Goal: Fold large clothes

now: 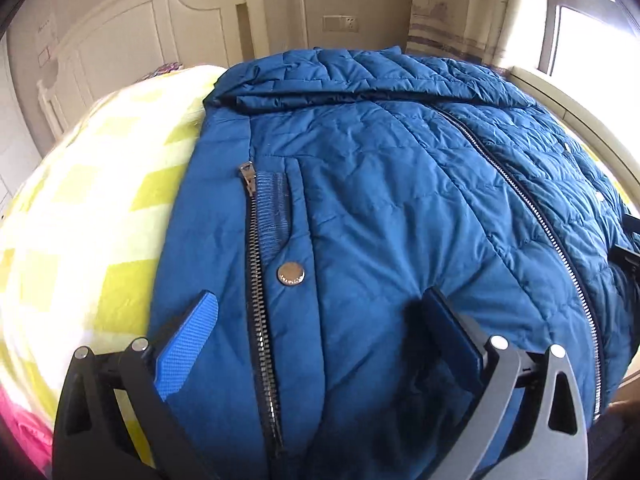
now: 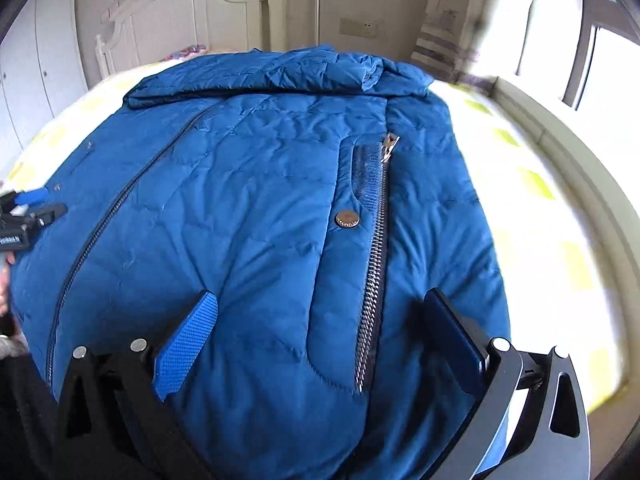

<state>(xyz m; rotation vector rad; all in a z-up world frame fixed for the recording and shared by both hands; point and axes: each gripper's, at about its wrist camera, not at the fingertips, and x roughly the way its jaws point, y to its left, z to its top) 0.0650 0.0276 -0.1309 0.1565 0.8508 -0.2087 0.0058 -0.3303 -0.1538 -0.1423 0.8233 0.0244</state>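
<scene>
A blue quilted jacket (image 1: 380, 200) lies front up on a bed, zipped down the middle, its hood folded across the far end. My left gripper (image 1: 320, 300) hovers open over the jacket's left hem, straddling a pocket zipper (image 1: 254, 280) and a metal snap (image 1: 291, 273). The right wrist view shows the same jacket (image 2: 248, 208) from its other side. My right gripper (image 2: 320, 300) is open above the right pocket zipper (image 2: 376, 264) and its snap (image 2: 347, 218). The left gripper (image 2: 32, 204) shows at the left edge there. Neither gripper holds any fabric.
The bed has a yellow-and-white checked sheet (image 1: 100, 208) and a white headboard (image 1: 160, 28) at the far end. A window (image 1: 592, 20) with a curtain stands on the right, and white wardrobe doors (image 2: 36, 60) on the left. Something pink (image 1: 20, 432) lies at the near left.
</scene>
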